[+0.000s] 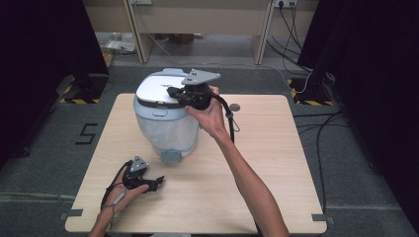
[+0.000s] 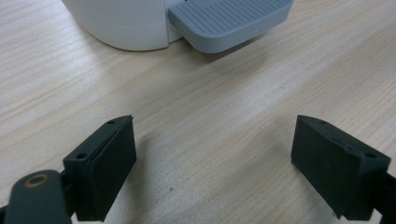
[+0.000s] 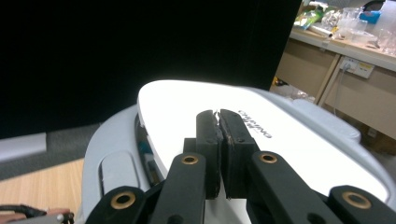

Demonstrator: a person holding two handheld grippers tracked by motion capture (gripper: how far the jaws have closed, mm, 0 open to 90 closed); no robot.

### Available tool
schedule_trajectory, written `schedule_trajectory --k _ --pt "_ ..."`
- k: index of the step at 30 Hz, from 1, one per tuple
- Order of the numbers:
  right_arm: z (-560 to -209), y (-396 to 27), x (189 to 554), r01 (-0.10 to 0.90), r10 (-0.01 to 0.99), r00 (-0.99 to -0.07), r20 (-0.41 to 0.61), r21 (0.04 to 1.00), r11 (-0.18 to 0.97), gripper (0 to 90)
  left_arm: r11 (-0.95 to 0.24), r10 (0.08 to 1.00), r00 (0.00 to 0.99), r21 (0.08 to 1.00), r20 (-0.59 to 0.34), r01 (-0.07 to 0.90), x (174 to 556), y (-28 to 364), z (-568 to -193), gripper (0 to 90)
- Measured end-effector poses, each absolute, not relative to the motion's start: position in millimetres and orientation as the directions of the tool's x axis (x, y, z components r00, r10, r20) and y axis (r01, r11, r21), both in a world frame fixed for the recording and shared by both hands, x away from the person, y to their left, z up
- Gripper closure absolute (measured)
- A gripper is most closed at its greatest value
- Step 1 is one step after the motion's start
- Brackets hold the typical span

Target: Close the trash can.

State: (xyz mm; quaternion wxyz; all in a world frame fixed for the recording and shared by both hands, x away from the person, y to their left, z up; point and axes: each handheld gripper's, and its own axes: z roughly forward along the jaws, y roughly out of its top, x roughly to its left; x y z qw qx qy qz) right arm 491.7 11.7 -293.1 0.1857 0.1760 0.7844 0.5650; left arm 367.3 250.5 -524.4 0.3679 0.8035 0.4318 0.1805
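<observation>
Pedal bin upright on worktop, toward far left part; white lid down, grey pedal at base facing near edge. Right gripper over lid top, jaws pressed together, nothing between them; contact with lid cannot tell. Left gripper low over worktop near front-left, just before pedal, jaws spread wide, bare wood between. Small round grey disc on worktop right of bin.

A pale wood table stands on grey carpet. Black curtains hang at both sides; beyond the far edge, a beige bench, cables right.
</observation>
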Motion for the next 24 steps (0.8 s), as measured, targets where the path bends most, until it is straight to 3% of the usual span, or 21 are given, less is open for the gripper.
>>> schedule_trajectory --k 14,24 --pt "-305.1 31.0 479.9 0.043 0.474 -0.869 -0.145 0.93 0.364 87.4 -0.357 0.827 0.562 0.747 -0.027 0.561 367.3 250.5 -524.4 12.9" --pt "-307.3 36.0 477.1 0.086 0.473 -0.875 -0.105 0.927 0.365 87.7 -0.357 0.827 0.561 0.747 -0.027 0.562 367.2 250.6 -524.3 12.9"
